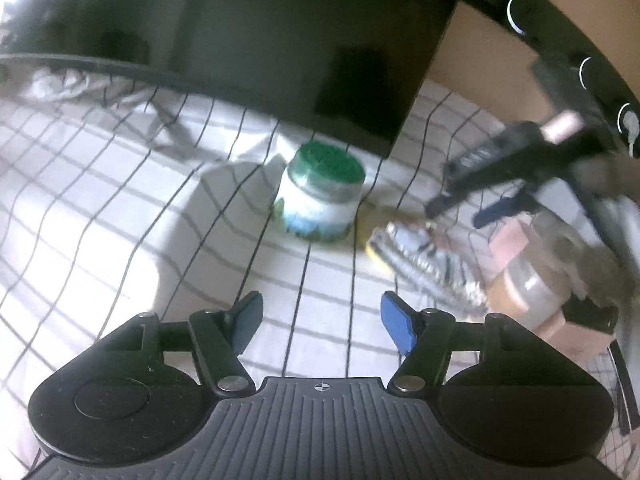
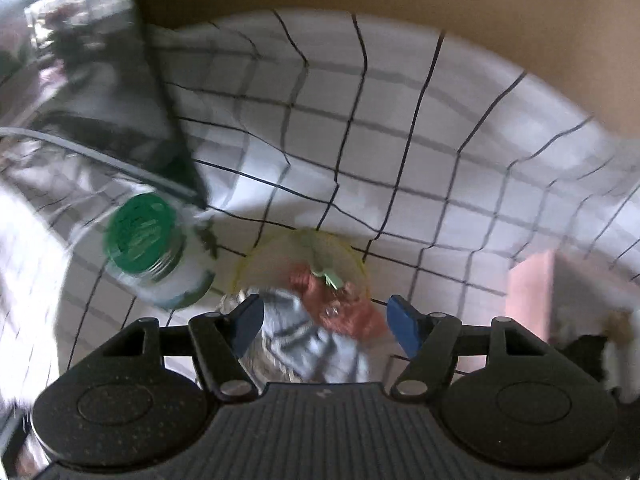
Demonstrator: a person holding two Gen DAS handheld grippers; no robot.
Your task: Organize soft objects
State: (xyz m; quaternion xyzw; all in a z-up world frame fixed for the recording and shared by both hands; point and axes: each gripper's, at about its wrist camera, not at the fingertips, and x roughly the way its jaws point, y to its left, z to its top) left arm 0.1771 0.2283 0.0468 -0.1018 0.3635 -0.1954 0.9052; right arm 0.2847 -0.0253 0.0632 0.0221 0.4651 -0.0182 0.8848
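Note:
A shallow yellow bowl sits on the checked bed sheet and holds a grey striped cloth and a red knitted piece. My right gripper hovers just over that pile with its blue pads apart; the cloth shows between them and neither pad presses on it. In the left wrist view the same bowl and striped cloth lie to the right, with the right gripper above them. My left gripper is open over bare sheet, holding nothing.
A jar with a green lid stands just left of the bowl. A large dark panel leans behind it. A pink block and blurred brown and grey things crowd the right side.

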